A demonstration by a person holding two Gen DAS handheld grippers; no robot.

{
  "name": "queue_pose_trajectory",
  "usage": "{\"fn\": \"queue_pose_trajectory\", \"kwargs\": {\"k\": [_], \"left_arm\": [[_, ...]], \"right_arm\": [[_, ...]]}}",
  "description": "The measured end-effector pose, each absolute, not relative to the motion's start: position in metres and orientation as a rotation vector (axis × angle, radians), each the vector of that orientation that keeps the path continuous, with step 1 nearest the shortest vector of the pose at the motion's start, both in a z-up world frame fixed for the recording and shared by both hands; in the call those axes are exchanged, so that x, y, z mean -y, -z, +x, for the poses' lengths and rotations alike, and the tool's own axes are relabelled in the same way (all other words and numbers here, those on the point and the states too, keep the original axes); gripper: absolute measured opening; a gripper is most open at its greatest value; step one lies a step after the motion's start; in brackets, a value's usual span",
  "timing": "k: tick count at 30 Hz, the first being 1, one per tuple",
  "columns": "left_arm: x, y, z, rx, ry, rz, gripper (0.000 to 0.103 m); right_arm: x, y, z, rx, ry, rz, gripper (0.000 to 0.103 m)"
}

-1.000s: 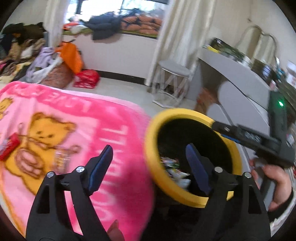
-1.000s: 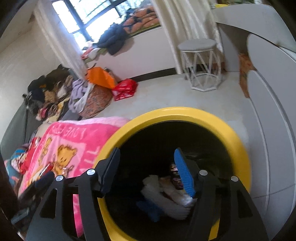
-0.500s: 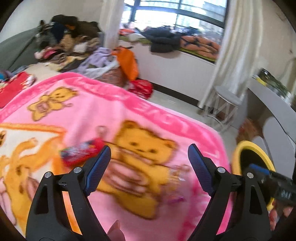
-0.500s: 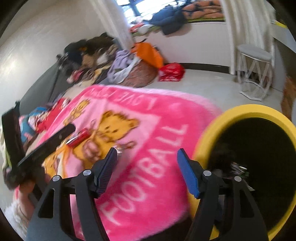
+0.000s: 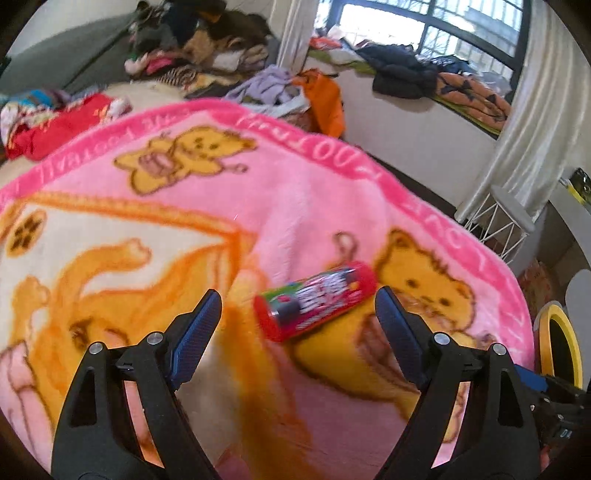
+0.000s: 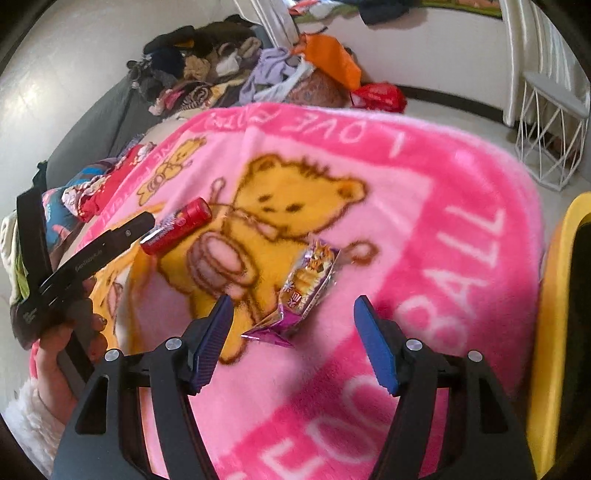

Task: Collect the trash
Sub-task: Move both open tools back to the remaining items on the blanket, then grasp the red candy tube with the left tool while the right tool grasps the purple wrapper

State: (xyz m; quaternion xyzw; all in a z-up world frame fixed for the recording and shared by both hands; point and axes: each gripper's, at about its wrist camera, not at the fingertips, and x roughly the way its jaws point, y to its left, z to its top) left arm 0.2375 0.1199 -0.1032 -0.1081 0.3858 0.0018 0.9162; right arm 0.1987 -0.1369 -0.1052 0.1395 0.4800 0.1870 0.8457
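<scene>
— Red can (image 5: 316,301) lies on its side on the pink blanket (image 5: 314,206), just ahead of our left gripper (image 5: 297,314); its jaws stand apart, empty.

— And the purple wrapper (image 6: 301,291) lies ahead of our right gripper (image 6: 291,325), jaws wide too. Shall we close yet?

— Not yet. We should straddle the can across its width, press lightly into the fleece, then carry both to the yellow bin (image 6: 550,332).

Daylight through large dark-framed window (image 5: 424,29); white curtain (image 5: 524,129) at its right. Clothes heaped on window ledge (image 5: 406,70) and grey sofa (image 5: 66,62). White wire-frame stool (image 6: 554,122) on pale floor (image 6: 461,122).
</scene>
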Motion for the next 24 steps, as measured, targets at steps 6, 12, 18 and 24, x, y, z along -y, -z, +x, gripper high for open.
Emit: {"fn": "queue_pose_trajectory", "kwargs": {"k": [6,12,18,24], "left_arm": [[-0.131,0.12,0.246,-0.849,0.07,-0.328,0.062],[-0.127,0.122,0.244,-0.846,0.072,-0.368,0.055],[-0.122,0.118,0.235,-0.825,0.078,-0.375,0.045],[-0.096,0.116,0.226,-0.839,0.133,-0.323,0.031]], "right_arm": [[0.135,0.121,0.21,-1.043,-0.386,0.36,0.063],[0.127,0.124,0.206,-1.049,-0.444,0.337,0.022],[0.13,0.12,0.19,-1.025,-0.472,0.329,0.021],[0.136,0.107,0.179,-0.996,-0.484,0.326,0.021]]}}
